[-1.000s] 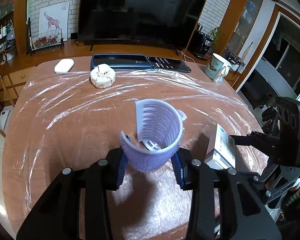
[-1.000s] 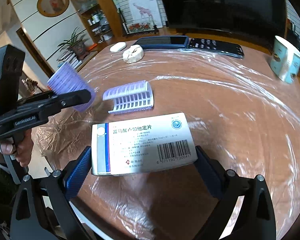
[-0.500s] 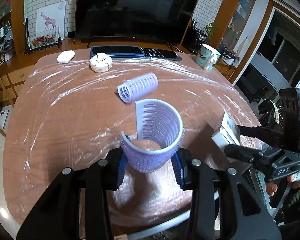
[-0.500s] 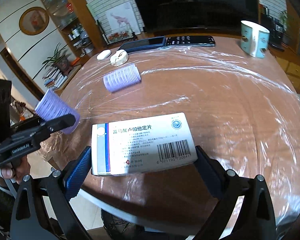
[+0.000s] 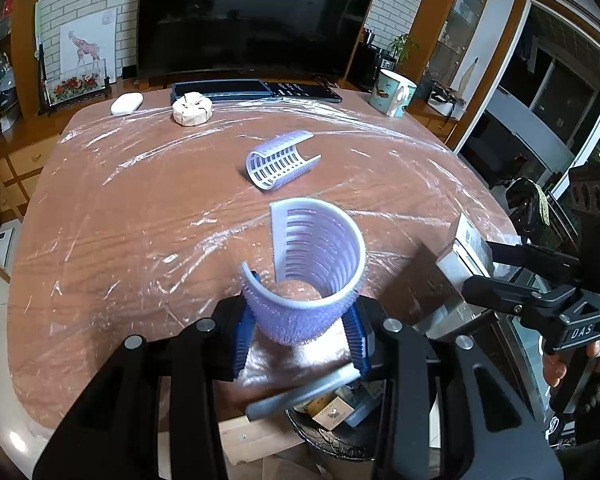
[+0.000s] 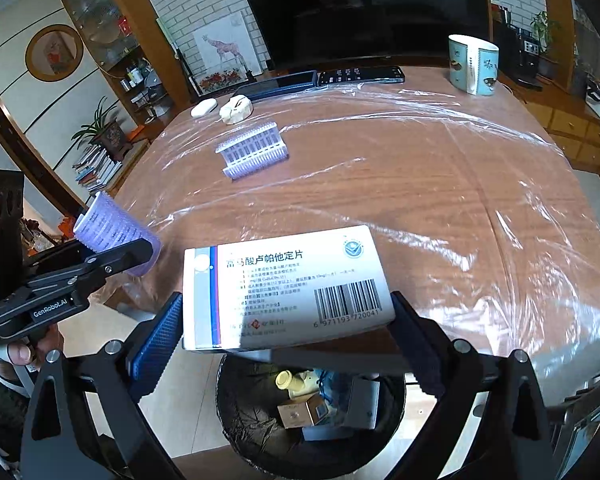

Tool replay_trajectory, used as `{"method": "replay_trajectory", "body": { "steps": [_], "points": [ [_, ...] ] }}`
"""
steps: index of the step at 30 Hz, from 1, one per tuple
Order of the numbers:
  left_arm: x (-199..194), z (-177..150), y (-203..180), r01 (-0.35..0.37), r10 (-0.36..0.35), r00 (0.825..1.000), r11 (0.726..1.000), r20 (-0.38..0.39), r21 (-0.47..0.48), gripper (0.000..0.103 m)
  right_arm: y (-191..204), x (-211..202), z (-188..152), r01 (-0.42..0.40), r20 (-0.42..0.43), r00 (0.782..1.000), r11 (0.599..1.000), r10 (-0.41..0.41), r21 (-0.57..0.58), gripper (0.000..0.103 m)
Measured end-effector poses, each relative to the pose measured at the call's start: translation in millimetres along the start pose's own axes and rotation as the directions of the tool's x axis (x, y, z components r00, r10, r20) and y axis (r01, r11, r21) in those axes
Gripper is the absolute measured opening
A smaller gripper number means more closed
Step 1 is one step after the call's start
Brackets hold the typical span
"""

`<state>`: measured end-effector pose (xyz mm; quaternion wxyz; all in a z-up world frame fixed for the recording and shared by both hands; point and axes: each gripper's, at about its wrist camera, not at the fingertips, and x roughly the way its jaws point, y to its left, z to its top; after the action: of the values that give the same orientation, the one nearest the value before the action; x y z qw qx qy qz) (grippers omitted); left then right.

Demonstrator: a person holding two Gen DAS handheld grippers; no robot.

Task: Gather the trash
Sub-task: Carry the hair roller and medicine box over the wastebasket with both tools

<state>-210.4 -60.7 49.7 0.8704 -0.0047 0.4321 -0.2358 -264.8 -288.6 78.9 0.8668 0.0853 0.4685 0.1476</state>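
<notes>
- I am carrying two pieces of trash toward the bin [image 6: 256,432], which is showing at the bottom centre of both wrist views, just off the near edge of the counter [image 5: 140,248].
- My left tongs [image 5: 300,336] are clamping the lower end of a purple hair roller [image 5: 320,264], standing upright between the blue pads in the lower middle of the left view.
- My right tongs [image 6: 286,320] are gripping a white medicine box [image 6: 288,284] by its two short ends; it is lying flat, label up, in the lower centre of the right view.
- In the right view the box is hanging directly above the bin's open mouth, with some boxes and a small bottle already lying inside.
- In the left view the roller looks to be over the counter's edge, with the bin mouth just below it in the frame, so I judge it needs a little more travel toward me.
- Next I am judging a release: open the right tongs first, then bring the roller over the bin and open the left.
- A second purple roller [image 5: 280,160] is lying on its side in the upper middle of the left view, well apart from both tongs, yet to be collected.
</notes>
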Motion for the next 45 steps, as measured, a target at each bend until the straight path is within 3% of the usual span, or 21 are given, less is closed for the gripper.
{"method": "replay_trajectory", "body": {
  "steps": [22, 45],
  "points": [
    [-12, -40, -65, -0.037, 0.037, 0.999, 0.999, -0.015, 0.004, 0.041, -24, -52, -56, -0.050, -0.022, 0.999, 0.998, 0.050, -0.033, 0.096],
    [-2, -99, -81, -0.047, 0.051, 0.990, 0.999, -0.129, 0.027, 0.041, -23, -36, -108, -0.081, -0.134, 0.988, 0.996, 0.077, -0.024, 0.096]
  ]
}}
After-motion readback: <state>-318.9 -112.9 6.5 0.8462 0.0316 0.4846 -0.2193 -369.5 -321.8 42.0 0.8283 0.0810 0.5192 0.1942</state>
